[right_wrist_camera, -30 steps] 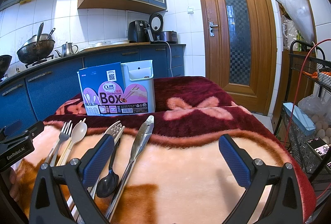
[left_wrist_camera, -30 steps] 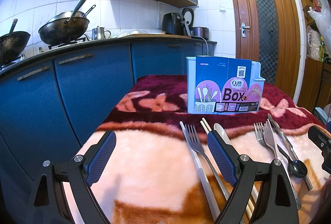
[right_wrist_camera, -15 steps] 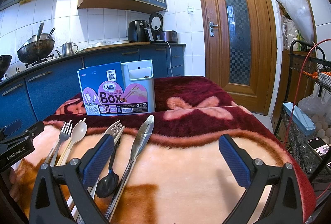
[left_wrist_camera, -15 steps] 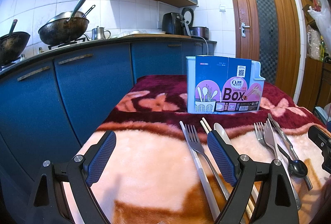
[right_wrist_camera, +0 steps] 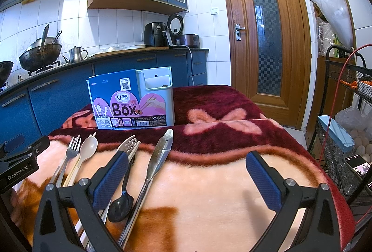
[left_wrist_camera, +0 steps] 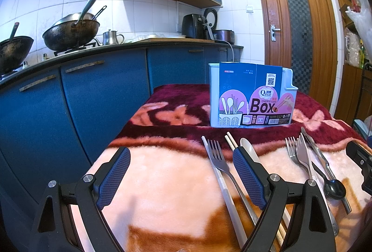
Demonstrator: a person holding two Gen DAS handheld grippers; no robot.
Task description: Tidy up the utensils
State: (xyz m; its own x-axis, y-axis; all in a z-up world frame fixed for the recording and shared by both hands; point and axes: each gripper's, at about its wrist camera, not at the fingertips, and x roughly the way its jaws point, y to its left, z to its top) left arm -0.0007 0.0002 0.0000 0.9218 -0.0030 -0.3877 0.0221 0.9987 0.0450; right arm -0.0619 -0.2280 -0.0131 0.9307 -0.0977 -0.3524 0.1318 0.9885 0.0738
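Note:
A pale blue chopstick box [left_wrist_camera: 251, 96] with a purple "Box" sleeve stands on the blanket; it also shows in the right wrist view [right_wrist_camera: 132, 100]. Utensils lie in a row before it: a steel fork [left_wrist_camera: 218, 159], wooden chopsticks [left_wrist_camera: 230, 141], a beige spoon [left_wrist_camera: 247, 147], a second fork [left_wrist_camera: 293, 152], steel tongs [right_wrist_camera: 160, 154] and a black spoon [right_wrist_camera: 121, 203]. My left gripper [left_wrist_camera: 181, 173] is open and empty, just left of the first fork. My right gripper [right_wrist_camera: 188, 177] is open and empty, right of the tongs.
The table wears a pink and maroon fleece blanket [right_wrist_camera: 209, 182]. Blue kitchen cabinets [left_wrist_camera: 69, 112] with woks stand to the left. A wire rack [right_wrist_camera: 344, 135] with eggs stands at the right. A wooden door [right_wrist_camera: 265, 42] is behind.

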